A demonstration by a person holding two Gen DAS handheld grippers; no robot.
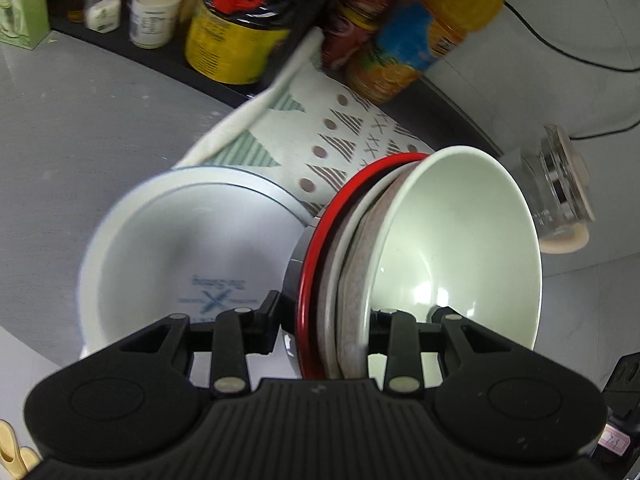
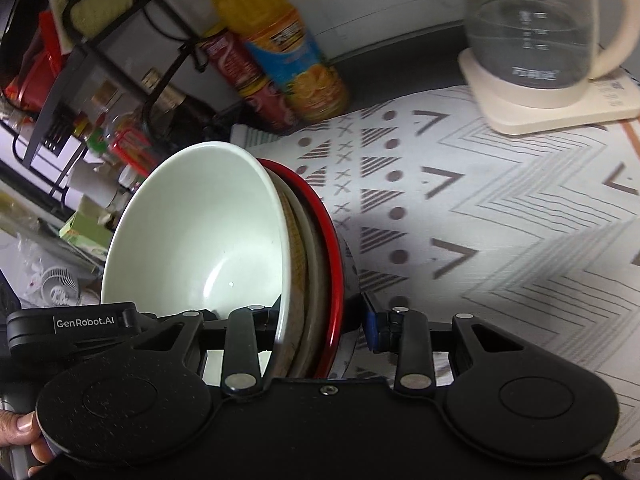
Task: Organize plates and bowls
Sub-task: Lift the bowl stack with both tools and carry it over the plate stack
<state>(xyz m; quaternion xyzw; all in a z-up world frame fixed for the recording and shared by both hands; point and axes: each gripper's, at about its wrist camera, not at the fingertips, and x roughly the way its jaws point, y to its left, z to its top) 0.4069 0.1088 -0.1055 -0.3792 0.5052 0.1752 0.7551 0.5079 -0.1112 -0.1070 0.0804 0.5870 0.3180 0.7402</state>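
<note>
A stack of nested bowls is held between both grippers: a pale green bowl (image 1: 460, 248) innermost, then a speckled grey one (image 1: 356, 264), a white one, and a red-rimmed outer bowl (image 1: 310, 276). My left gripper (image 1: 326, 320) is shut on one side of the stack's rims. My right gripper (image 2: 320, 320) is shut on the opposite side, where the green bowl (image 2: 200, 232) and red rim (image 2: 334, 264) show. A white bowl with blue print (image 1: 180, 256) sits on the counter left of the stack in the left wrist view.
A patterned cloth mat (image 2: 500, 220) covers the counter. A glass kettle (image 2: 532, 28) stands on a cream base at the back right. Orange juice bottle (image 2: 280, 48), cans and jars (image 1: 236, 36) line the back. A wire rack (image 2: 80, 80) is at the left.
</note>
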